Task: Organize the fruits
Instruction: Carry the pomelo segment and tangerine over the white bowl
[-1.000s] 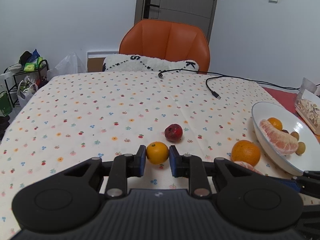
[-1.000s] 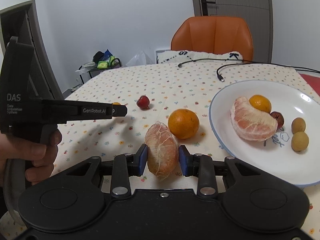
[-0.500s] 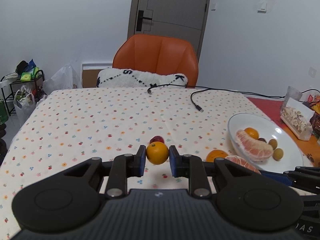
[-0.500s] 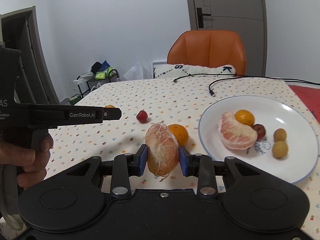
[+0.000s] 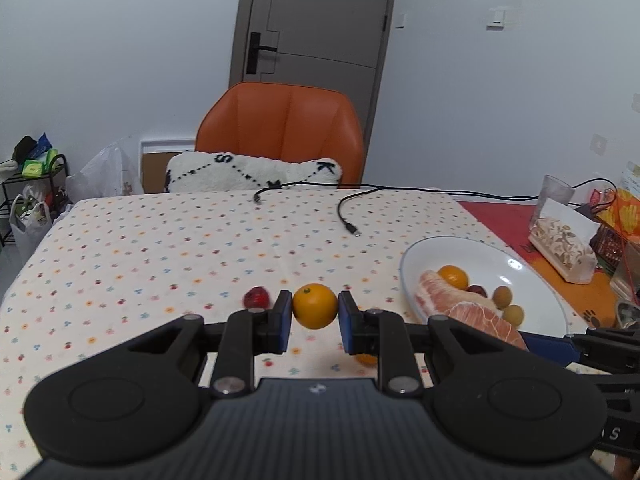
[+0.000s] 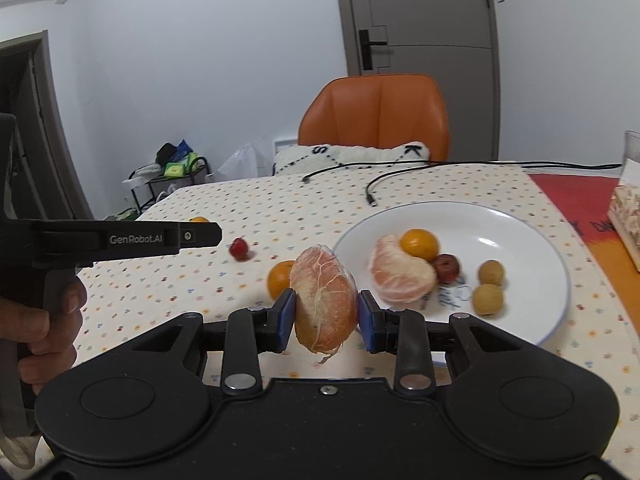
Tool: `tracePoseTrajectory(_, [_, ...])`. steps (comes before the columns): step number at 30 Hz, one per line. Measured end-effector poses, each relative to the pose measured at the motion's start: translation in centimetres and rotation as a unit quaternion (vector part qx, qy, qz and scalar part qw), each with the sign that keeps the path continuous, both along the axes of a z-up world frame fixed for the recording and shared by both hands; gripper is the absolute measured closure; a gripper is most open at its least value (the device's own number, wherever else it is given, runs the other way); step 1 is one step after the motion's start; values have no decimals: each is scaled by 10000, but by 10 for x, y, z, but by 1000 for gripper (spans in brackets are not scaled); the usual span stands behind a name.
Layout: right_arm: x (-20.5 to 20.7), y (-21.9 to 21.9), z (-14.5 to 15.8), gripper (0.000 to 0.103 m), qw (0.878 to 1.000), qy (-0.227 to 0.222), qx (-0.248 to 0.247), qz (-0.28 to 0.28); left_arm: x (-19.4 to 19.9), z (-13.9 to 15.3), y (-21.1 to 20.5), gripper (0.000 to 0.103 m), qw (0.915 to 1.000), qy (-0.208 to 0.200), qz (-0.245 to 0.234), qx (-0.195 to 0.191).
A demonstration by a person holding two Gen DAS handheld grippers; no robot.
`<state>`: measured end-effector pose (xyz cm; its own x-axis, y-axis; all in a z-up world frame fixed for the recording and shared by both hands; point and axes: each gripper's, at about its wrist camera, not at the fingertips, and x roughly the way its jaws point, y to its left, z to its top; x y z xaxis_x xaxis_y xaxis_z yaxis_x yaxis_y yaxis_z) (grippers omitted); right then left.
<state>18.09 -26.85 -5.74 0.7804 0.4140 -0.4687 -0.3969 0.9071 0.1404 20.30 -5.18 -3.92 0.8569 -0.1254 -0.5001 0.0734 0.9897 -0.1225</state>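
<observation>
My left gripper (image 5: 314, 322) is shut on a small orange (image 5: 314, 306), held above the dotted tablecloth. A peeled pomelo piece (image 6: 323, 303) sits squeezed in my right gripper (image 6: 326, 320), lifted off the table just left of the white plate (image 6: 532, 240). The plate holds a second pomelo piece (image 6: 400, 274), a small orange (image 6: 420, 243), a dark red fruit (image 6: 447, 267) and two tan longans (image 6: 487, 298). On the cloth lie a bigger orange (image 6: 279, 278), partly behind the held pomelo, and a small red fruit (image 6: 239, 248).
Black cables (image 5: 346, 210) trail across the far side of the table. An orange chair (image 5: 280, 136) with a white cushion stands behind it. A bag of snacks (image 5: 564, 244) and a glass sit at the right on a red mat. A hand (image 6: 44, 328) grips the left tool's handle.
Both grippers have risen off the table with their fruit. The right one moved toward the plate's left rim; the left one drifted right, so the red fruit now shows to its left.
</observation>
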Motion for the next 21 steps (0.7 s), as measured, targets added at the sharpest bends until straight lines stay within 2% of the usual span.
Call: tracePoseTrajectory(21, [17, -72, -8, 71, 9957, -25, 73, -928, 16, 0, -67, 80, 9983, -7, -586, 54])
